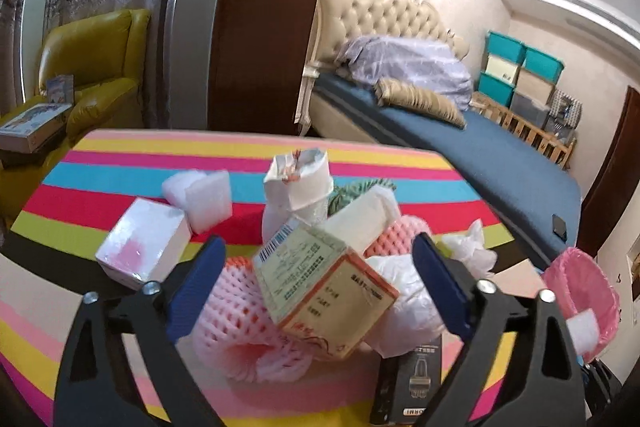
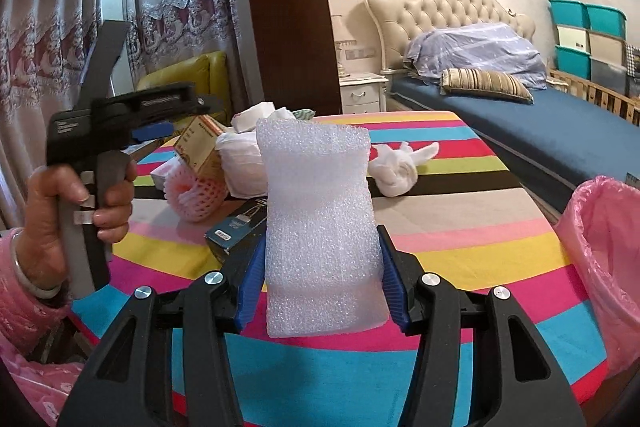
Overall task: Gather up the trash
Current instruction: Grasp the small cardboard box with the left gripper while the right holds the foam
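Note:
My right gripper (image 2: 320, 267) is shut on a white foam sheet (image 2: 320, 211) and holds it upright above the striped table (image 2: 460, 247). My left gripper (image 1: 316, 259) is open above a pile of trash, its blue fingers (image 1: 196, 279) either side of a tan carton (image 1: 324, 287) without touching it. The pile holds pink foam netting (image 1: 236, 323), a white plastic bag (image 1: 404, 303), a white box (image 1: 144, 243), white foam pieces (image 1: 200, 195) and a torn paper pack (image 1: 300, 179). The pink-lined bin (image 2: 604, 251) stands at the table's right edge and also shows in the left wrist view (image 1: 580, 303).
A black box (image 1: 412, 383) lies by the pile. A crumpled white tissue (image 2: 400, 167) sits mid-table. A blue bed (image 2: 540, 131) is behind right, a yellow armchair (image 1: 96, 67) behind left. The left hand and its gripper handle (image 2: 96, 155) are at the left.

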Demonstrator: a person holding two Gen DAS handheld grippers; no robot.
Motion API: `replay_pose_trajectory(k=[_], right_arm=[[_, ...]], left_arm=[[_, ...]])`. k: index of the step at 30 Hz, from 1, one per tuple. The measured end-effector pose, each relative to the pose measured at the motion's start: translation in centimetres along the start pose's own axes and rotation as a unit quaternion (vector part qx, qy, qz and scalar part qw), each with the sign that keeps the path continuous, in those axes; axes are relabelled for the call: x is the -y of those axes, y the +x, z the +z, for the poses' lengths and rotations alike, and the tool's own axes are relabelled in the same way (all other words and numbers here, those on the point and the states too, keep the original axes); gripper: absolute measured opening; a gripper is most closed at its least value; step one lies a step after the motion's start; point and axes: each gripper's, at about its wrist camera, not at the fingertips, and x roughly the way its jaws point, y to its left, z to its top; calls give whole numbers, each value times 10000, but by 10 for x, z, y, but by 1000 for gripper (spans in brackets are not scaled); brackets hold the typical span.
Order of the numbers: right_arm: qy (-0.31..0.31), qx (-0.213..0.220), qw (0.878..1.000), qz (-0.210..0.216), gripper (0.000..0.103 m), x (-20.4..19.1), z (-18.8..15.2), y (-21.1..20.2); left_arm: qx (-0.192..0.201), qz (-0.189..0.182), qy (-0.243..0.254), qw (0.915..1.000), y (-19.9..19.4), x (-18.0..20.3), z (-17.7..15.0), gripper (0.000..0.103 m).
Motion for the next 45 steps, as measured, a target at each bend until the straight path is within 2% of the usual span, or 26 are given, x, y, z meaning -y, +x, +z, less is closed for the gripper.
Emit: replay_pose_trajectory(k=[3, 4, 6, 10, 18, 26, 34, 41, 45], right_arm=[[20, 17, 10000, 5, 50, 0, -2, -2], [21, 11, 10000, 8, 50, -1, -3, -3], [39, -6, 10000, 29, 50, -1, -5, -2], [32, 11, 10000, 85, 50, -5, -4, -3], [-106, 185, 9997, 101, 50, -13, -1, -16], [-97, 364, 9992, 111, 50, -14, -2, -35], [-9, 518, 9986, -65, 50, -1, -5, -54], [318, 610, 9968, -400, 50, 35, -7, -63], [564, 673, 9942, -620, 50, 60, -7, -70]], left_arm=[[-280, 10, -41, 9996, 11, -2, -11, 84], [-319, -5, -24, 9995, 12, -4, -15, 74], [-367, -81, 30, 9993, 13, -6, -23, 71], [-117, -22, 203, 9997, 0, -6, -29, 68], [452, -98, 393, 9982, -59, -10, -42, 64], [532, -180, 482, 9973, -97, -8, -53, 64], [656, -482, 743, 9939, -113, 19, -55, 64], [533, -890, 1051, 9890, -103, 56, -50, 64], [484, -1185, 1301, 9832, -96, 88, -49, 64]])
